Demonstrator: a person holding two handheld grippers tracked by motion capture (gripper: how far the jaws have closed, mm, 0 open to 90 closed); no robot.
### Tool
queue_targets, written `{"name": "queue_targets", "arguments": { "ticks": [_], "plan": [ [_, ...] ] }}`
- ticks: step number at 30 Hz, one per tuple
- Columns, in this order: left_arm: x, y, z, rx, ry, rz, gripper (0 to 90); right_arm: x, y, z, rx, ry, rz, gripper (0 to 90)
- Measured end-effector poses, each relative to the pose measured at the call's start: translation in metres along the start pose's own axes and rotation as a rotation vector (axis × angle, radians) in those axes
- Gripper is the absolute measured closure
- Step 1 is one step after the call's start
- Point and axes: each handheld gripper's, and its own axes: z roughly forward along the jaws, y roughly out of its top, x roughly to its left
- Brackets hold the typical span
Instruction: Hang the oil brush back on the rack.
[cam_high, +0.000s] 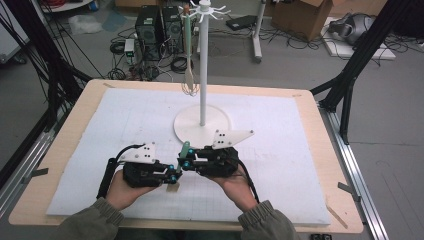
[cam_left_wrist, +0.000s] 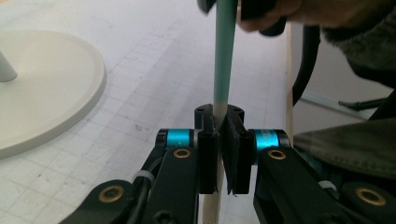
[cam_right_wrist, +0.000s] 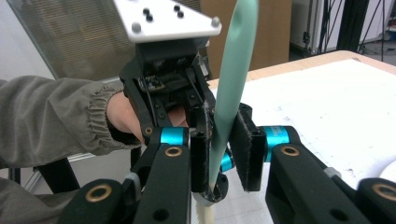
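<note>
A utensil with a mint-green handle (cam_high: 185, 149) and a cream lower stem is held between my two grippers, just in front of the white stand's base (cam_high: 220, 131). My left gripper (cam_high: 175, 175) is shut on the stem (cam_left_wrist: 218, 114), where green meets cream. The handle (cam_left_wrist: 225, 56) rises from it towards my right gripper (cam_high: 182, 162). In the right gripper view the handle (cam_right_wrist: 236, 60) stands between the jaws of my right gripper (cam_right_wrist: 224, 144). It touches one pad (cam_right_wrist: 200, 154), with a gap to the other, so the gripper is open around it.
The white stand's pole (cam_high: 202, 75) carries hooks (cam_high: 206, 10) at the top. A second green-handled utensil (cam_high: 189, 45) hangs from one. A white gridded mat (cam_high: 125, 125) covers the wooden table. Cables, computer towers and boxes lie on the floor beyond.
</note>
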Motion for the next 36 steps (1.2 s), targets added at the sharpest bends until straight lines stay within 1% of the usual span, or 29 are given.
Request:
{"name": "queue_targets", "arguments": {
  "ticks": [2, 7, 11, 13, 16, 17, 19, 22, 28, 30, 31, 34, 36],
  "plan": [
    [0.001, 0.001, -0.002, -0.018, -0.003, -0.009, 84.6, 0.000, -0.002, 0.002, 0.005, -0.001, 0.003, 77.0],
    [0.002, 0.001, -0.004, -0.045, -0.002, -0.022, 84.5, -0.001, -0.007, 0.006, -0.003, 0.005, 0.019, 77.5],
    [0.002, 0.002, -0.005, -0.058, 0.004, -0.021, 84.5, 0.000, -0.007, 0.008, -0.012, -0.002, 0.022, 81.4],
    [0.001, 0.001, -0.005, -0.065, 0.009, -0.020, 84.5, -0.001, -0.008, 0.009, -0.019, 0.004, 0.032, 82.4],
    [0.001, 0.001, -0.004, -0.064, 0.010, -0.017, 84.2, -0.001, -0.008, 0.009, -0.021, 0.003, 0.034, 83.2],
    [0.001, 0.000, -0.004, -0.057, 0.017, -0.007, 83.7, -0.001, -0.008, 0.009, -0.019, 0.001, 0.033, 83.6],
    [0.001, 0.000, -0.004, -0.044, 0.030, -0.005, 82.5, -0.002, -0.008, 0.009, -0.004, 0.003, 0.031, 83.9],
    [0.001, -0.001, -0.005, -0.019, 0.060, 0.010, 74.5, -0.003, -0.008, 0.009, 0.009, -0.001, 0.032, 84.1],
    [0.003, -0.008, -0.012, 0.000, 0.099, -0.001, 64.6, -0.007, -0.006, 0.001, 0.033, -0.024, 0.022, 84.1],
    [0.004, -0.010, -0.015, -0.002, 0.107, -0.006, 62.2, -0.009, -0.006, -0.002, 0.043, -0.032, 0.021, 84.1],
    [0.004, -0.012, -0.017, -0.004, 0.121, -0.012, 61.0, -0.010, -0.005, -0.003, 0.047, -0.034, 0.021, 84.1],
    [0.006, -0.015, -0.022, -0.010, 0.146, -0.019, 57.3, -0.015, -0.003, -0.007, 0.063, -0.037, 0.023, 84.1],
    [0.008, -0.018, -0.027, -0.022, 0.166, -0.038, 53.2, -0.018, -0.001, -0.010, 0.067, -0.039, 0.027, 84.1]
  ]
}}
